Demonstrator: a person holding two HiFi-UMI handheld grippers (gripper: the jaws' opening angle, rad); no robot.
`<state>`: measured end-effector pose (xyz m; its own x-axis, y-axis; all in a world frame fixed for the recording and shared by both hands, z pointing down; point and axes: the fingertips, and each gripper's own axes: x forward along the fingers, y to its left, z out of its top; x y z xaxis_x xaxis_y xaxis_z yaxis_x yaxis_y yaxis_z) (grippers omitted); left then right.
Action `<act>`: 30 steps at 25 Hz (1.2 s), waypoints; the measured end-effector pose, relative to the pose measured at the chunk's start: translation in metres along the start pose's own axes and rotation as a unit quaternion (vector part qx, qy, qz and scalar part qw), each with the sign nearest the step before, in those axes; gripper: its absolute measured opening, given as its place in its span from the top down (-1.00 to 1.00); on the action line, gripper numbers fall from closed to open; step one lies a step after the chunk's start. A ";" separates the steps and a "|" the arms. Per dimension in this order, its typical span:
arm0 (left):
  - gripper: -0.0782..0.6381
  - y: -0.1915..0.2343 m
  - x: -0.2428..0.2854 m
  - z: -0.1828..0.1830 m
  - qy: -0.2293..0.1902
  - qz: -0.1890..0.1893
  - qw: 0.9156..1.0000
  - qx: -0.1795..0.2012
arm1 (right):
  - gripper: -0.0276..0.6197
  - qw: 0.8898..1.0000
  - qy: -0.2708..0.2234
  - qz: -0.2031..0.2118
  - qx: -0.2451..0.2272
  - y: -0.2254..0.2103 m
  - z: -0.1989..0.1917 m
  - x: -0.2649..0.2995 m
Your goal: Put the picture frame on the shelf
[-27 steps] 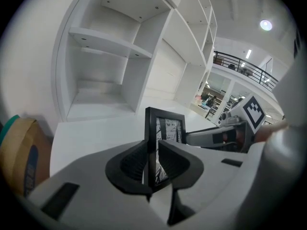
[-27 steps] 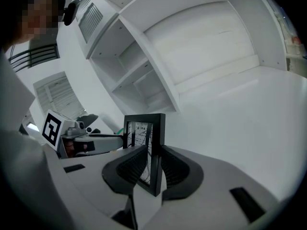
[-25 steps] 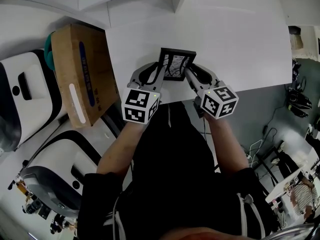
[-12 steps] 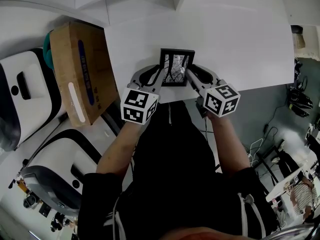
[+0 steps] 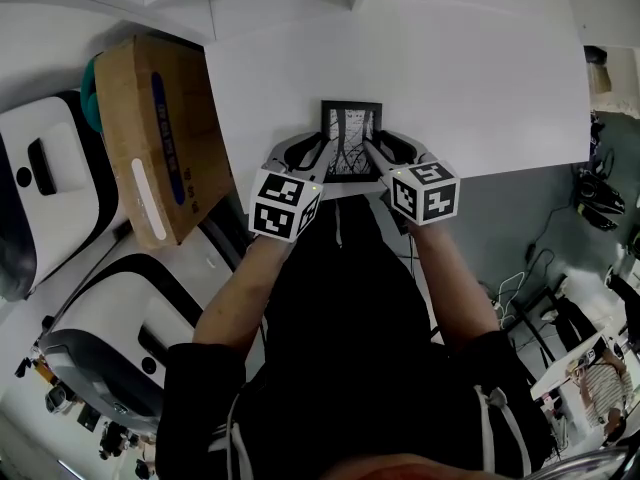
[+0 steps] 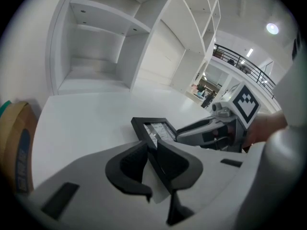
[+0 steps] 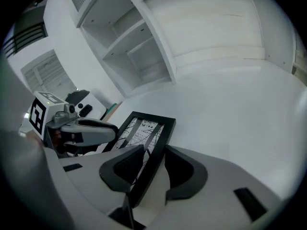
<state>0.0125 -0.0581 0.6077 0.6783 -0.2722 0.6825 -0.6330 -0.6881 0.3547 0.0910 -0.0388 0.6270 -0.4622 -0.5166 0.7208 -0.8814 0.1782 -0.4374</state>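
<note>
The picture frame [image 5: 350,138], black with a black-and-white line print, is at the near edge of the white table [image 5: 470,78], held between both grippers. My left gripper [image 5: 322,150] pinches the frame's left edge; its pads press on it in the left gripper view [image 6: 152,150], though its jaws are opening slightly. My right gripper [image 5: 373,150] straddles the right edge [image 7: 146,133]. Its jaws are opening, and a gap shows beside the outer pad [image 7: 178,169]. White shelf compartments [image 6: 96,56] stand at the table's far end [image 7: 136,49].
A cardboard box [image 5: 150,158] with a teal thing [image 5: 88,88] behind it stands left of the table. White and black machine housings [image 5: 45,198] lie further left and below. The table's right edge drops to a grey floor with cables [image 5: 595,203].
The frame has slid slightly nearer and turned square to the table edge. Both grippers have drawn closer together, and the right gripper's cube has moved left and up.
</note>
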 end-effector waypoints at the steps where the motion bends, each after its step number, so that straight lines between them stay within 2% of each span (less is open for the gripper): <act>1: 0.62 0.001 0.001 -0.003 0.004 0.002 1.000 -0.001 | 0.50 1.000 0.004 -0.007 -0.007 0.000 -0.001 0.001; 4: 0.62 0.006 0.005 -0.011 0.013 0.010 1.000 -0.007 | 0.50 0.999 0.010 -0.024 -0.025 0.001 -0.001 0.003; 7: 0.62 0.009 0.006 -0.016 0.017 0.018 1.000 -0.011 | 0.50 0.999 0.013 -0.031 -0.015 0.001 -0.004 0.002; 11: 0.36 0.016 0.005 -0.018 0.028 0.037 0.999 -0.013 | 0.49 0.999 0.016 -0.037 -0.022 0.000 -0.006 0.001; 17: 0.35 0.011 0.009 -0.019 0.030 0.006 0.999 -0.035 | 0.50 0.999 0.017 -0.037 -0.031 -0.001 -0.005 0.003; 21: 0.35 0.006 0.011 -0.020 0.029 0.005 0.999 -0.034 | 0.62 1.000 0.004 -0.012 0.012 -0.001 -0.002 0.004; 25: 0.35 0.008 0.010 -0.020 0.030 -0.003 0.998 -0.054 | 0.64 1.000 -0.002 -0.009 0.021 0.000 0.000 0.004; 30: 0.35 0.007 0.006 -0.023 0.035 -0.015 0.997 -0.066 | 0.66 0.998 -0.022 -0.002 0.054 -0.002 0.001 0.000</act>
<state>0.0039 -0.0488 0.6290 0.6724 -0.2024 0.7120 -0.6599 -0.5996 0.4528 0.0923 -0.0402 0.6275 -0.4527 -0.5531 0.6994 -0.8660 0.0857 -0.4927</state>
